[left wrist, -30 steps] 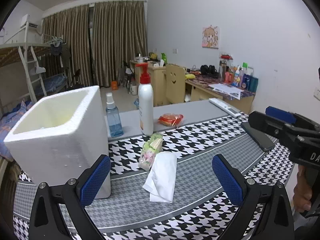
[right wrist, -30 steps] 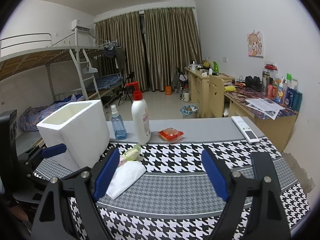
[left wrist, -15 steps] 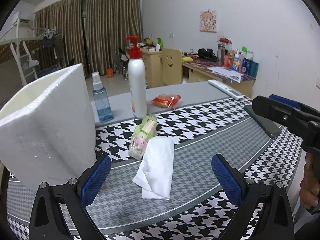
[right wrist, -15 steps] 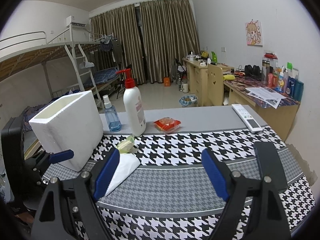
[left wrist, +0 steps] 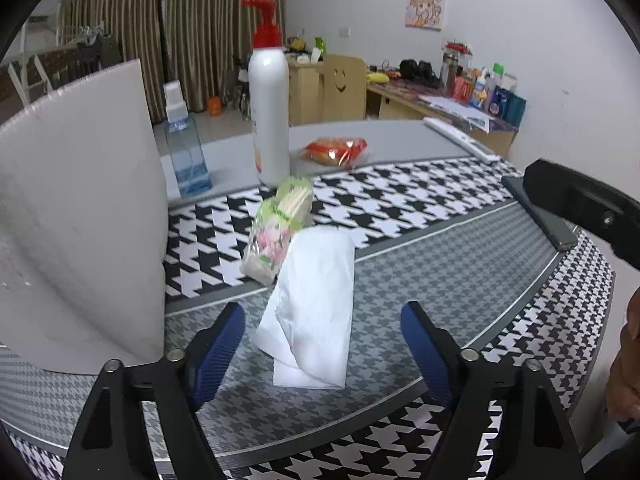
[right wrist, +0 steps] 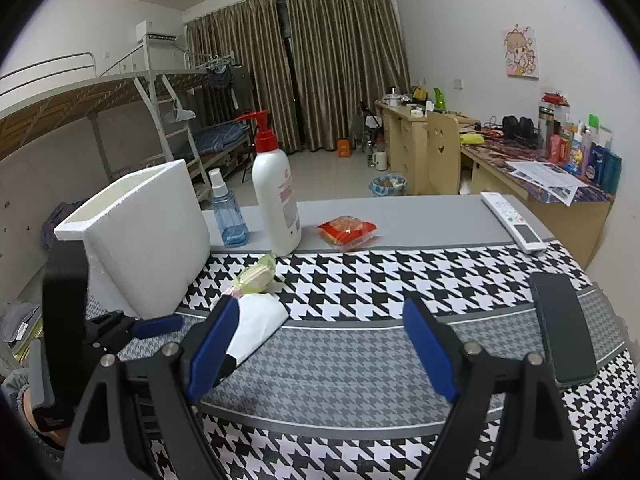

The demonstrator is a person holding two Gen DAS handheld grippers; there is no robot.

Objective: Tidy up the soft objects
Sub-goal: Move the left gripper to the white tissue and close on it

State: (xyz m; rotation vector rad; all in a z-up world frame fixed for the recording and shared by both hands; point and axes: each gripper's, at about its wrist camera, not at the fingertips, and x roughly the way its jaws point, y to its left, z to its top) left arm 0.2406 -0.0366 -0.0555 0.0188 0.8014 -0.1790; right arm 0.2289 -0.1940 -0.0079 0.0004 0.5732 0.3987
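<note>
A white folded tissue (left wrist: 316, 300) lies on the houndstooth table mat, between the open jaws of my left gripper (left wrist: 322, 348), which is low and close to it. A green and pink tissue pack (left wrist: 278, 228) lies just behind it. A white foam box (left wrist: 76, 216) stands at the left. In the right wrist view the tissue (right wrist: 256, 326), the pack (right wrist: 256, 274) and the box (right wrist: 148, 236) show at left. My right gripper (right wrist: 320, 354) is open and empty above the mat.
A white pump bottle (right wrist: 276, 200), a blue spray bottle (right wrist: 226, 212) and a red snack packet (right wrist: 346, 230) stand behind. A remote (right wrist: 512, 222) and a dark phone (right wrist: 562, 328) lie at the right. The left gripper (right wrist: 156, 326) shows at the right view's left edge.
My left gripper has moved forward and down until its jaws flank the white tissue. The right gripper has shifted slightly closer to the table.
</note>
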